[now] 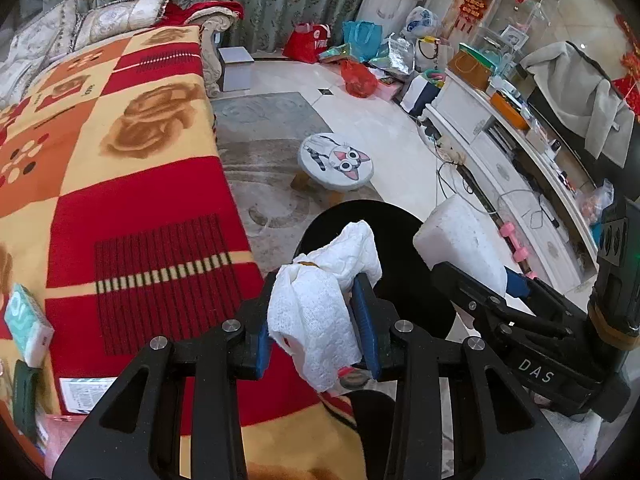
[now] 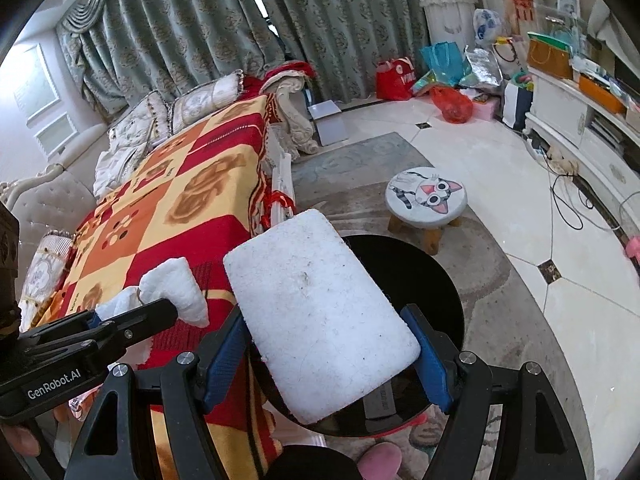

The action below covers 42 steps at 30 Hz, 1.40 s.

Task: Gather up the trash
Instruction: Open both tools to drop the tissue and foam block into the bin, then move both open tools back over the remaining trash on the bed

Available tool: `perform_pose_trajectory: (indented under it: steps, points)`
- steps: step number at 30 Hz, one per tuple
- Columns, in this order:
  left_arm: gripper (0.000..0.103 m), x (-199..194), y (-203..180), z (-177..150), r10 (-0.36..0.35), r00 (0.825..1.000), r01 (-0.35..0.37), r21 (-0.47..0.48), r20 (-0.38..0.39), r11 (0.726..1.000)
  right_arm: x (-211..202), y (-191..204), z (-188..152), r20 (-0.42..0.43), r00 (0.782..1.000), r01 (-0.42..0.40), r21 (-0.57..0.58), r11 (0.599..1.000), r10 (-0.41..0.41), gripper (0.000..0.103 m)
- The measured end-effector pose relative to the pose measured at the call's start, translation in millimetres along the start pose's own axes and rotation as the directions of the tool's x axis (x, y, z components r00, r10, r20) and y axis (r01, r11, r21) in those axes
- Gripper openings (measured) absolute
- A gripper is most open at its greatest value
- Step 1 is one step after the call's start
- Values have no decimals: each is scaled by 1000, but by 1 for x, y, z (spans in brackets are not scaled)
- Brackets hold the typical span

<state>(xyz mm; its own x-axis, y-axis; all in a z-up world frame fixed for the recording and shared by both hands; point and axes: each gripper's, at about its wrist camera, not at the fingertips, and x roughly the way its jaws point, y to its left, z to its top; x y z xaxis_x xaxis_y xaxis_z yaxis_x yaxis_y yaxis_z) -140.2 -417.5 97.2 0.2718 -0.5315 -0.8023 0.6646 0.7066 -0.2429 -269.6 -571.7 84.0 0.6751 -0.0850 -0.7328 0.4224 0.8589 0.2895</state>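
Trash in hand, above the bin

Left gripper (image 1: 316, 320) pinches tissue (image 1: 320, 304); right gripper (image 2: 328, 356) pinches foam (image 2: 320, 320). Both hang over the bin (image 2: 444, 280), not yet dropped.

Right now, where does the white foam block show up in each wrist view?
Left wrist: foam block right of centre, clamped in the right gripper.
Right wrist: foam block centre foreground, between the blue pads.
Shared landmark: cat-face stool, beyond the black bin.
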Motion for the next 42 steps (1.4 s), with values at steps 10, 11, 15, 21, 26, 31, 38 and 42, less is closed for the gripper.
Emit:
perform_pose_trajectory:
  steps: [10,11,15,21,26,31,38,42]
  points:
    - [34,13,-5,2,-32,999,32,-12,-17,999,2,-16,2,1,1000,8,32,999,-8,74]
    - [34,14,-6,2,-32,999,32,-15,-18,999,2,-18,2,1,1000,10,37,999,-10,74]
    - [34,16,-8,2,-35,999,35,-17,-20,999,3,-26,4,-1,1000,16,57,998,-16,74]
    - [38,20,-15,2,-53,999,53,-20,-13,998,5,-29,4,-1,1000,11,68,998,-11,75]
    - [57,16,-17,2,-85,996,85,-28,12,996,3,-35,6,17,1000,4,94,996,-6,78]
    - [58,13,-15,1,-77,997,77,-32,3,996,2,-34,6,16,1000,3,96,995,-5,81]
    - [58,1,-10,-5,-41,999,41,-40,3,998,6,-24,3,-8,1000,-10,73,997,10,81]
    - [58,-10,-8,-8,-20,1000,21,-35,19,999,5,-14,1,-9,1000,-12,44,999,13,81]
